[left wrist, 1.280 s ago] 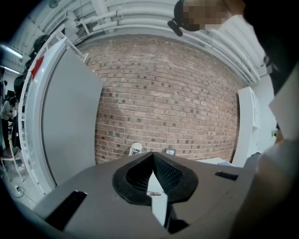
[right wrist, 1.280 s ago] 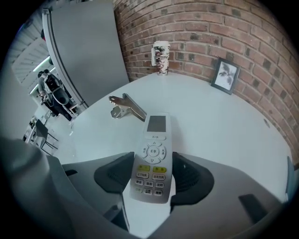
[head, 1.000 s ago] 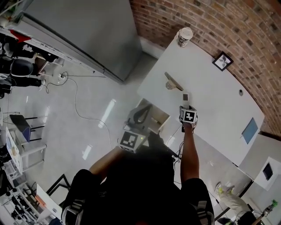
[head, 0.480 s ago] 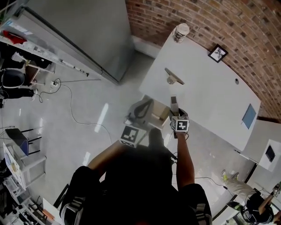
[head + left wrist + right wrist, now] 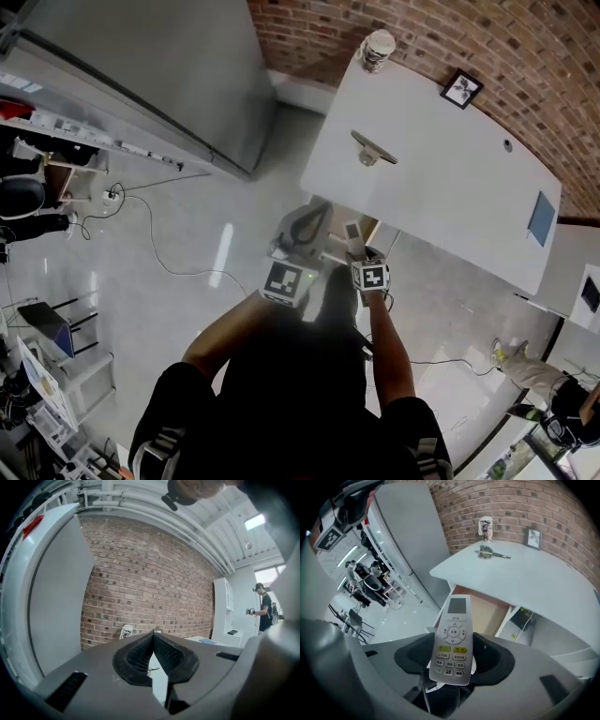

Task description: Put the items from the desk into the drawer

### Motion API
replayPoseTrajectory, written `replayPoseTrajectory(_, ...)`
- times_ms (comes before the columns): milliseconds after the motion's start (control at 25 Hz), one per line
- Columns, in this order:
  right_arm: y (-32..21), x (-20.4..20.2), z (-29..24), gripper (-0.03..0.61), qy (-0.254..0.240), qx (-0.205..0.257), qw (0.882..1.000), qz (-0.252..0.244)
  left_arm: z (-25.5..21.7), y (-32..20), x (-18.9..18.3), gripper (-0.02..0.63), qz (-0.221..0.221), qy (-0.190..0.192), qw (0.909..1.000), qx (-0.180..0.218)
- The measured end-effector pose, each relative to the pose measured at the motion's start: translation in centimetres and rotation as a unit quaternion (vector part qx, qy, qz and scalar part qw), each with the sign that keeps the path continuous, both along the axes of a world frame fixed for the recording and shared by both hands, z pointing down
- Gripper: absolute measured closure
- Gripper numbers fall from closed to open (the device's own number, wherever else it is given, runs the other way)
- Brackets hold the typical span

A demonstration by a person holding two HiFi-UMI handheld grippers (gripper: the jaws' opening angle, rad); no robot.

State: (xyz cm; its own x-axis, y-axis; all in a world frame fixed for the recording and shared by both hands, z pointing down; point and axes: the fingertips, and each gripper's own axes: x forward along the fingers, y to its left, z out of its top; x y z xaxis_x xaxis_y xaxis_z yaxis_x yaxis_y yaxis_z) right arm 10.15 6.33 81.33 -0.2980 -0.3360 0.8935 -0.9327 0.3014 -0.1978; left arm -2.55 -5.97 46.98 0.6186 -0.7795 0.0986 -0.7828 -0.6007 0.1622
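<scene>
Left gripper [image 5: 153, 641]: jaws are closed pad against pad, and no object is gripped. It is held to the left of the open drawer [image 5: 367, 232] and is pointed across the desk top toward the brick wall [image 5: 150, 583].

Right gripper [image 5: 452, 662]: jaws are clamped on the lower, button end of a white remote control [image 5: 452, 637]. The remote is held face up, and its screen end is stuck out past the jaws toward the far side. In the head view the remote is seen in line with the drawer opening, at the near edge of the desk [image 5: 450, 178]. Whether it is touching the drawer cannot be told.

Drawer: it is pulled out from under the desk's near edge, and a bare wooden bottom is shown in the right gripper view.

Desk, left to right:
- A patterned cup [image 5: 377, 49] is stood at the far left corner.
- A small metal piece [image 5: 372, 152] is laid on the top, nearer than the cup.
- A framed picture [image 5: 461, 89] is set at the far edge by the wall.
- A flat blue item [image 5: 541, 217] is laid near the right end, well apart from the others.
</scene>
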Motion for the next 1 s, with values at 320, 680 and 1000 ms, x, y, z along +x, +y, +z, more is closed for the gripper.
replayPoseTrajectory(320,1.9,2.0,8.9,0.328,0.017,-0.06,0.996,0.059,2.9,0.5,2.1,0.612,0.029,0.001,0.9995,-0.01)
replayPoseTrajectory(680,4.2,3.0,15.7,0.328,0.018,-0.13,0.985,0.109,7.2,0.9,2.5,0.612,0.019,-0.002,0.9986,-0.049)
replayPoseTrajectory(1000,5.0,3.5,18.3,0.328,0.024,-0.179,0.978,0.109,8.5,0.4,2.3,0.612,0.006,-0.016,0.9982,-0.058)
